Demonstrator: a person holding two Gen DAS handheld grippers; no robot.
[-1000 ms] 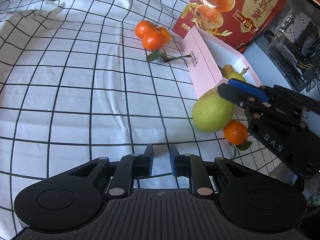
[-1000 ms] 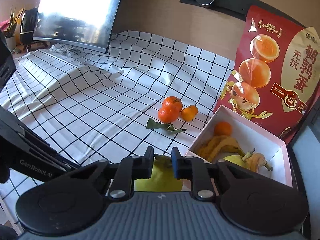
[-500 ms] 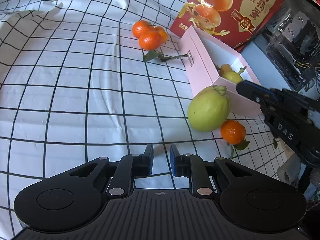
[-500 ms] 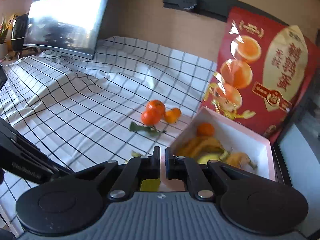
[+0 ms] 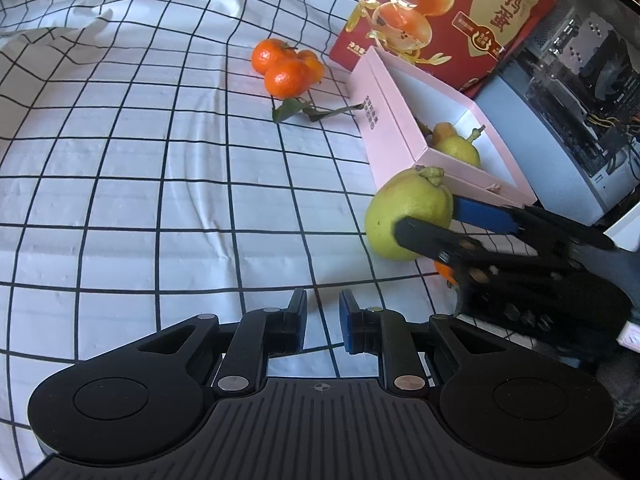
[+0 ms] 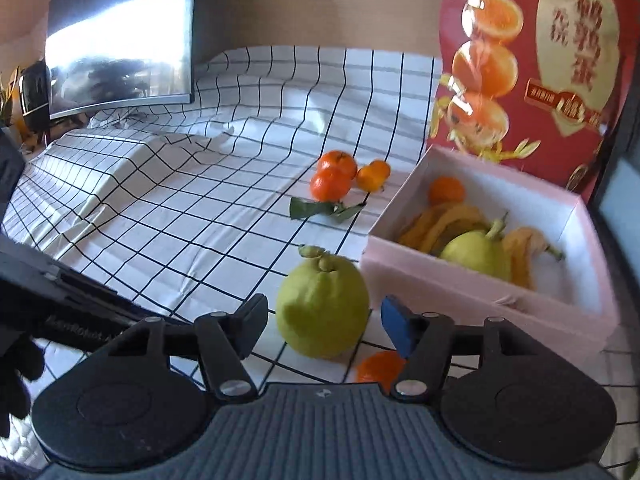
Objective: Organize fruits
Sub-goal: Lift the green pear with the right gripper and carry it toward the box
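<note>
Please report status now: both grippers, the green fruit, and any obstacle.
Right gripper open, jaws just widened, astride big green fruit, not yet gripping. Left gripper shut, empty. Fruit on cloth beside pink box; small orange close by it.

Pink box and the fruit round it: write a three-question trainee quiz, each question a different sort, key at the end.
1. True or false: the big green fruit lies inside the pink box.
2. How many tangerines sit clustered on the checked cloth beyond the leaves? A two, B three, C five.
3. Fill in: the right gripper has its jaws ____ around the green fruit, pads clear of it.

Key: 1 false; 2 B; 3 open.
</note>
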